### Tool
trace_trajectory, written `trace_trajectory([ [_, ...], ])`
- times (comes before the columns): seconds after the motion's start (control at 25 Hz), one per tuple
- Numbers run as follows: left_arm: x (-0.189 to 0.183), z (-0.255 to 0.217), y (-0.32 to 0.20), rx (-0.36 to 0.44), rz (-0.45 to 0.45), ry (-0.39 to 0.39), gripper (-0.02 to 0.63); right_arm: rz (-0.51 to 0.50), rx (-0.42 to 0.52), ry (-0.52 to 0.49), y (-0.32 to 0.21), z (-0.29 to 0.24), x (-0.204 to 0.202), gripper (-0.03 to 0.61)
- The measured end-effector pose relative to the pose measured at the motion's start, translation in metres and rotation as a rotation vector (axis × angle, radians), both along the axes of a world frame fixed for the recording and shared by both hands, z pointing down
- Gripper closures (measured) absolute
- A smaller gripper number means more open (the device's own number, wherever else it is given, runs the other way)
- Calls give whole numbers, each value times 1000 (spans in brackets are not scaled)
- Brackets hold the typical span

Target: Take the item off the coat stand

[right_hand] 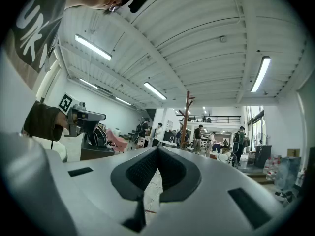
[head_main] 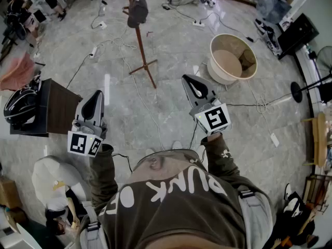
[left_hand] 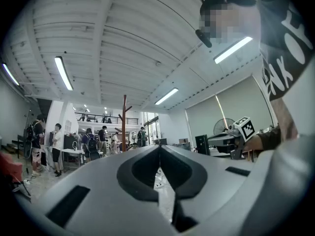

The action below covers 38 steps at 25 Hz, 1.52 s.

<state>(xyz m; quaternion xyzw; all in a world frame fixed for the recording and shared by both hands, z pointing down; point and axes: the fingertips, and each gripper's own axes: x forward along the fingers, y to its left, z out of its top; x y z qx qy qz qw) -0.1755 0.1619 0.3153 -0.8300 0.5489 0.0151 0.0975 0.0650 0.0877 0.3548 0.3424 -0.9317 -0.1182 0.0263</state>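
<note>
Sweatshirt [head_main: 176,201], cabled perhaps-marble floor [head_main: 244,139], coat stand [head_main: 140,45]

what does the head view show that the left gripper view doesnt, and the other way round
Only the head view: the dark item hanging on the coat stand, the round beige tub and the cables on the floor.

Only the left gripper view: the ceiling strip lights and the railed balcony at the back of the room.

Both: the coat stand's wooden pole, the left gripper and the right gripper, each with its jaws together and nothing between them.
</note>
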Motion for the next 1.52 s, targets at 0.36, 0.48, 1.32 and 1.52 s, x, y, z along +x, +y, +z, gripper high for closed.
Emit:
trace_trajectory([
  [0.36, 1, -3, 0, 1, 0, -3, 607, 2, -1, -10, -1, -1, 1, 569],
  [0.48, 0, -1, -3, 0, -1, -3, 607, 1, -4, -3, -4, 1, 0, 569],
  [1.32, 14, 3, -22, -17, -22, -10, 607, -153, -47, -30, -18, 12, -15, 153],
  [1.52, 23, 3, -30, -24, -30, -17, 607, -155, -51, -44, -27, 12, -4, 153],
])
